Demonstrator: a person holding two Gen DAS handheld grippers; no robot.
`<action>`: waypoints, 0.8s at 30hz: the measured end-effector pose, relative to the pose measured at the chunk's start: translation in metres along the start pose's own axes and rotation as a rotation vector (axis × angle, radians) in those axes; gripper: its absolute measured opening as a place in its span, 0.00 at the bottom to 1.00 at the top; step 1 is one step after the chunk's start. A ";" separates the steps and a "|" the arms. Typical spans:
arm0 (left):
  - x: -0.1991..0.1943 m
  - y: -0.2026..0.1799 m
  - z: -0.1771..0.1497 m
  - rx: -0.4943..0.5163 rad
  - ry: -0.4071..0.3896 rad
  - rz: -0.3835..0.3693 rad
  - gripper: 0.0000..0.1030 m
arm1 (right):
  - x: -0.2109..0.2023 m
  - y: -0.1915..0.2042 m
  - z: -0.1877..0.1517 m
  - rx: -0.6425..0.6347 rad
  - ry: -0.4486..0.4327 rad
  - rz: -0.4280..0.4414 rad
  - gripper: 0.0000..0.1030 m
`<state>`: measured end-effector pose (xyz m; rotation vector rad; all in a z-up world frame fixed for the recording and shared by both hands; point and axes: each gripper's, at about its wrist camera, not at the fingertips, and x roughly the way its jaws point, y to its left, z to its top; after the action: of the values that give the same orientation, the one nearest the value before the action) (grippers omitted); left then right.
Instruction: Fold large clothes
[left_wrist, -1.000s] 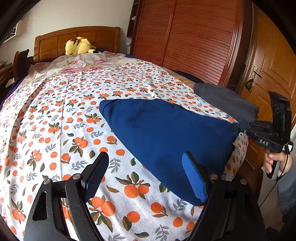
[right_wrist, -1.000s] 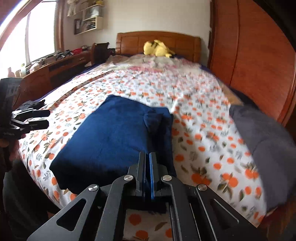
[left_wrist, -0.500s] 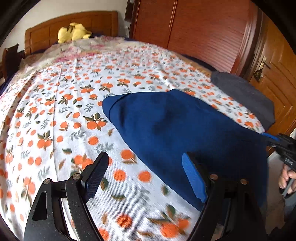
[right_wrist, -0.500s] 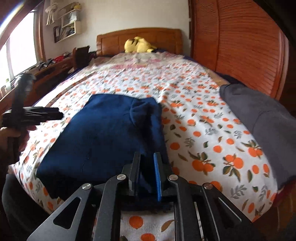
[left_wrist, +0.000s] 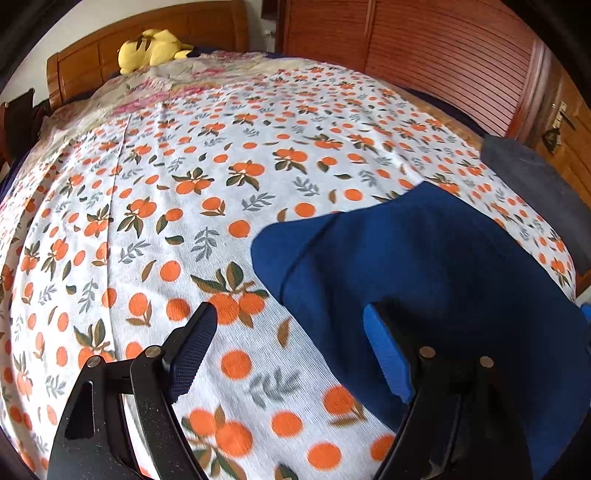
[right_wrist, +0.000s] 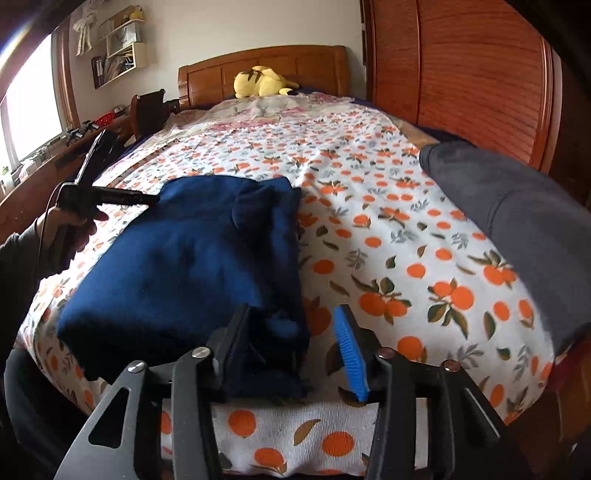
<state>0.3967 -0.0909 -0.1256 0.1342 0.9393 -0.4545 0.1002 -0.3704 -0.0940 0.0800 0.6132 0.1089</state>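
Note:
A dark blue garment (right_wrist: 192, 258), folded into a thick rectangle, lies on the orange-print bedsheet (right_wrist: 369, 221) near the foot of the bed. My right gripper (right_wrist: 291, 345) is at its near right corner. Its jaws are opening; the cloth edge sits between them, and the blue right pad (right_wrist: 349, 350) stands clear of it. A hand holds my left gripper (right_wrist: 122, 197) beside the garment's far left corner. In the left wrist view that gripper (left_wrist: 288, 350) is open over the sheet, its right finger (left_wrist: 384, 354) above the blue garment (left_wrist: 424, 266).
A folded grey garment (right_wrist: 517, 214) lies at the bed's right edge. A yellow plush toy (right_wrist: 262, 86) rests by the wooden headboard (right_wrist: 266, 62). A slatted wardrobe (right_wrist: 461, 74) stands on the right, a cluttered desk (right_wrist: 55, 155) on the left.
The right jaws went from shut on the garment's near edge to apart, letting the cloth go. The left gripper moved along the bed and lower, toward the garment's far corner.

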 end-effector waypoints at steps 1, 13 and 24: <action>0.003 0.001 0.001 -0.007 0.000 -0.001 0.80 | 0.002 0.000 -0.001 0.003 0.004 -0.003 0.55; 0.037 0.020 0.011 -0.119 0.034 -0.053 0.80 | 0.026 -0.006 -0.006 0.074 0.082 0.068 0.70; 0.038 0.020 0.014 -0.102 0.019 -0.085 0.67 | 0.022 -0.002 -0.002 0.076 0.127 0.127 0.61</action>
<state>0.4350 -0.0889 -0.1497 0.0064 0.9876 -0.4836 0.1169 -0.3696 -0.1081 0.1874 0.7389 0.2152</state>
